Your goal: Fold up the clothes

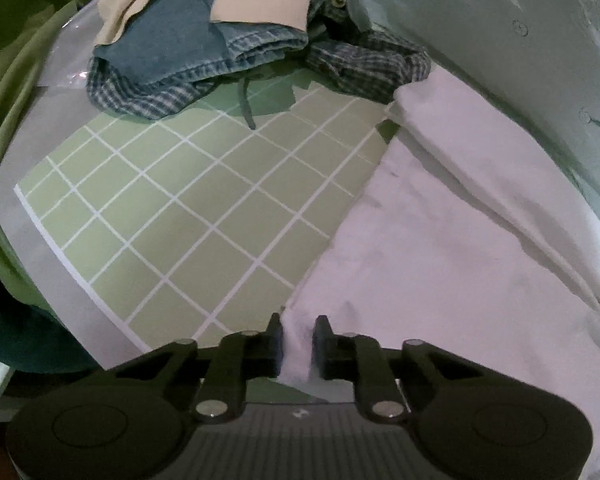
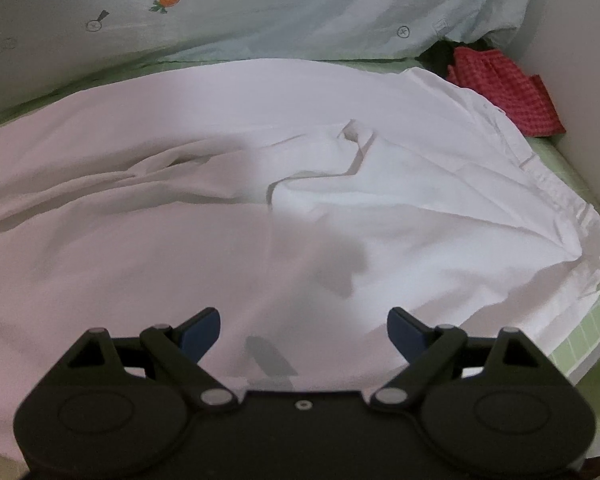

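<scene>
Left gripper (image 1: 298,334) pinches the white shirt's (image 1: 440,248) edge at six o'clock; right gripper (image 2: 304,326) hovers spread wide, empty, over the shirt.

White shirt (image 2: 260,208); green mat (image 1: 188,216) w/ white grid; blue-plaid clothes pile (image 1: 228,56); red-checked cloth (image 2: 500,88).

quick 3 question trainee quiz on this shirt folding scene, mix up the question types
1. True or false: the left gripper has its jaws closed on a fold of the white shirt.
2. Multiple choice: the right gripper is A) clamped on the shirt, B) open over the shirt, C) holding the red checked cloth.
3. Short answer: what lies at the far end of the green grid mat in the left wrist view?

Key: 1 true; 2 B; 3 a pile of unfolded clothes, denim and plaid.
</scene>
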Available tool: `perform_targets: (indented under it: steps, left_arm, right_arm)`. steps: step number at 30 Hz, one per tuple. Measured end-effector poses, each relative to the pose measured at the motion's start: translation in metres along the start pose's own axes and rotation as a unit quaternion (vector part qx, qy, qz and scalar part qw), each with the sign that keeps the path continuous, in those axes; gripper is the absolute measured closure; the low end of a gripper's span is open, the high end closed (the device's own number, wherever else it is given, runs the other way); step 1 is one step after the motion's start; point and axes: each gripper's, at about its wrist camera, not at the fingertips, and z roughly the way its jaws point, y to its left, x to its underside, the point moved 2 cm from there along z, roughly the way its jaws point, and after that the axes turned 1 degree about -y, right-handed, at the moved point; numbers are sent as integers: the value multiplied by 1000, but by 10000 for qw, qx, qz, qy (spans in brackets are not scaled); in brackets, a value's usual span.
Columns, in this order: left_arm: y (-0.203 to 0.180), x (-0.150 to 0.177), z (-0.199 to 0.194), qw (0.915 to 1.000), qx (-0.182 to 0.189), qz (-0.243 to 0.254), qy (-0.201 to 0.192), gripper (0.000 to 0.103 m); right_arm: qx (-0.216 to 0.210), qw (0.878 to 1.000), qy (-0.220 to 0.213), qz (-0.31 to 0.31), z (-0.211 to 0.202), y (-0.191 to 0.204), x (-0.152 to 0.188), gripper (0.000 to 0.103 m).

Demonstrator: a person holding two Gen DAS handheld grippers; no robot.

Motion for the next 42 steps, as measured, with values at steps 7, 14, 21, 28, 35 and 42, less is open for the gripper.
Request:
perform_targets:
  steps: [7, 14, 21, 28, 35, 42]
  left_arm:
    - [27, 0, -24, 9966, -540, -453, -437, 89]
    - [35, 3, -31, 9956, -524, -551, -550, 89]
    - [19, -11, -48, 9943, -512, -484, -799, 89]
    - [0, -56, -56, 9917, -222, -419, -1195, 90]
    - [-30, -70, -49, 9908, -290, -121, -1319, 90]
    - [-21, -60, -52, 9912, -469, -515, -1126, 89]
  right_arm:
    - [-88, 10000, -30, 3, -6, -4, 8, 12]
    - [-133, 9997, 46, 199, -5, -24, 17, 12]
    - [-114, 9976, 107, 668, -2, -51, 19, 12]
    - [80, 9948, -3, 1016, -9, -80, 22, 12]
    - [351, 9866, 61, 1593, -3, -120, 35, 12]
    - [570, 9670, 66, 2482, 18, -183, 42, 12]
